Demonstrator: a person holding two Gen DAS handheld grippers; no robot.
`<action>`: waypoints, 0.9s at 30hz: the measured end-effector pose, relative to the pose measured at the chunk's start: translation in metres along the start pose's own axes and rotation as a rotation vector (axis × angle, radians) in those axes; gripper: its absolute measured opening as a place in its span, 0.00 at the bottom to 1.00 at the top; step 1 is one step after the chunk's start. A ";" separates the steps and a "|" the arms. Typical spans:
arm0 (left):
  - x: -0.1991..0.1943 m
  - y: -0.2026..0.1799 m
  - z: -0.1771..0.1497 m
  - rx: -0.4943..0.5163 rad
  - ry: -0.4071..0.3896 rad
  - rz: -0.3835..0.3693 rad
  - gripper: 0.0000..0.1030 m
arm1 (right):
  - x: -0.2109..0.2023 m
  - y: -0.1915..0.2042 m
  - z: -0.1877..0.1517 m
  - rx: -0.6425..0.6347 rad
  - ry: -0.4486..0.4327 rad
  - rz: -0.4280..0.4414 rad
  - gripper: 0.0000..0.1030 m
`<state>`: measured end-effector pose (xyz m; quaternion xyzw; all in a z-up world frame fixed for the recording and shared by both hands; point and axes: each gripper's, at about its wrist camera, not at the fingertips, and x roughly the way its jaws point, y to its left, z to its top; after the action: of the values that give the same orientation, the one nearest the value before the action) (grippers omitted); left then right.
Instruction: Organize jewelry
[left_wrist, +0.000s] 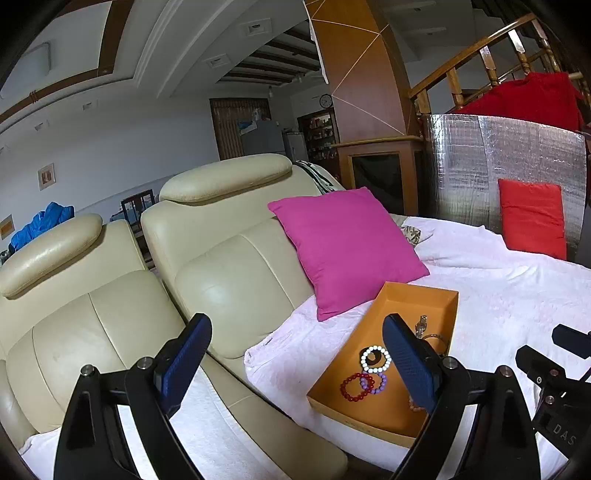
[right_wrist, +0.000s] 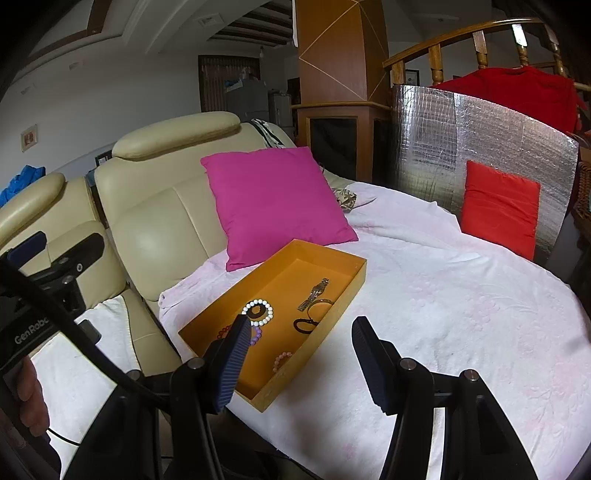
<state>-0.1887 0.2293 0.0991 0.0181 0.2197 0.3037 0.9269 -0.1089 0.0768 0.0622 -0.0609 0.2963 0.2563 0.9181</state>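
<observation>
Both grippers, left gripper (left_wrist: 297, 363) and right gripper (right_wrist: 297, 363), spread apart, holding nothing. We see bracelets in orange tray (right_wrist: 343, 295) on bed, just ahead; tray's long side points away; right gripper nearer.

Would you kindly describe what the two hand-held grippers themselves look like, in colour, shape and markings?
Both look alike: the left hand-held gripper and right hand-held gripper have black curved arms with silver pivot bolts, ending in flat dark-blue ribbed pads. The right view shows the left unit's black body lettered "GenRobo", partly cut off, and a black cable. The left view shows "DAS" on the right unit.
</observation>
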 end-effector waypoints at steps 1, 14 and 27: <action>0.000 0.001 0.000 0.002 0.001 0.000 0.91 | 0.000 0.001 0.000 -0.002 -0.001 -0.002 0.59; 0.006 0.001 -0.003 0.010 0.010 -0.005 0.91 | 0.002 0.001 0.001 -0.008 0.001 -0.003 0.59; 0.012 0.004 -0.005 0.001 0.016 -0.015 0.91 | 0.008 0.004 0.005 -0.036 0.005 -0.019 0.59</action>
<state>-0.1844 0.2389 0.0905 0.0144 0.2274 0.2966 0.9274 -0.1027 0.0846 0.0620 -0.0807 0.2933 0.2524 0.9185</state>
